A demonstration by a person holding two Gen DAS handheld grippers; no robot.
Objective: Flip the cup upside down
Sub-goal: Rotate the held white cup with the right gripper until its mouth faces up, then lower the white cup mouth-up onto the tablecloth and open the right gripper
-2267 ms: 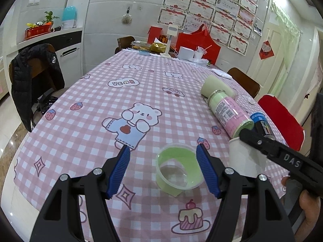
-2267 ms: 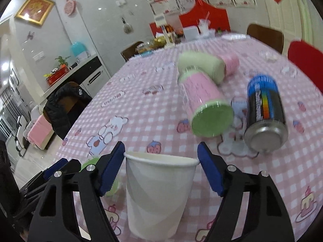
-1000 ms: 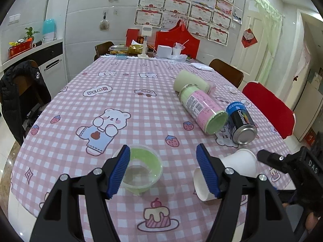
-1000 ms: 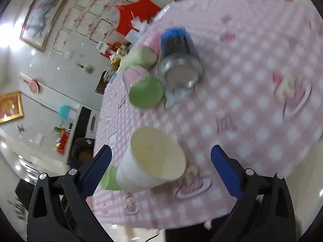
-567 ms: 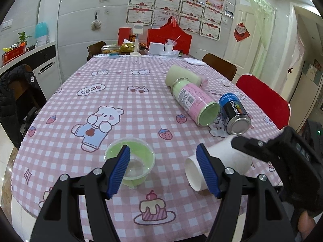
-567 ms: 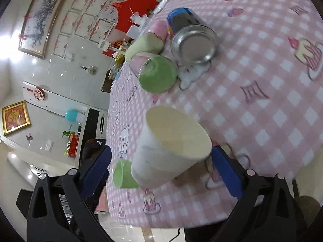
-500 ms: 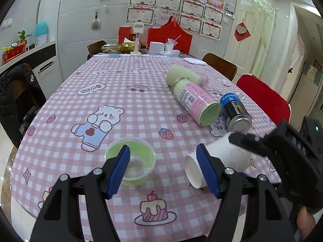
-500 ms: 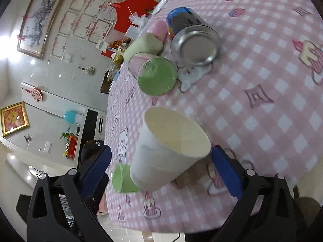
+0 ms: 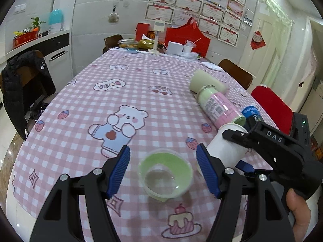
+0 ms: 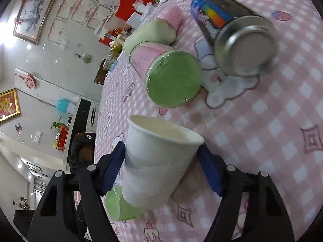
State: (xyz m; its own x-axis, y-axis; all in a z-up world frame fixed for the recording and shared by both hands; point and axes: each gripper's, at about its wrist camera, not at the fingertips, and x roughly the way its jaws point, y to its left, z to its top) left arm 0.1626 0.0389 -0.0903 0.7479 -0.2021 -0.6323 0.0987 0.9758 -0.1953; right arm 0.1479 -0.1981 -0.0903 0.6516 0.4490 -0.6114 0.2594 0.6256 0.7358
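A white paper cup [image 10: 155, 161] is held in my right gripper [image 10: 161, 165], whose blue pads press both of its sides. The cup is tilted over, lifted off the pink checked tablecloth [image 10: 272, 131]. In the left wrist view the cup [image 9: 226, 149] leans with its rim low to the left, and the right gripper [image 9: 240, 151] clamps it from the right. My left gripper [image 9: 163, 165] is open and empty, its fingers either side of a small green plastic bowl [image 9: 165, 175] standing on the cloth.
A pink bottle with a green base [image 10: 167, 74], a pale green lid [image 10: 149, 34] and a blue-and-black can [image 10: 234, 28] lie on their sides beyond the cup. The table's near edge lies just below both grippers. Chairs [image 9: 270, 104] stand at the right.
The right gripper has closed from wide open onto the cup and turned it. The left gripper has moved back left, so the green bowl sits between its fingers again.
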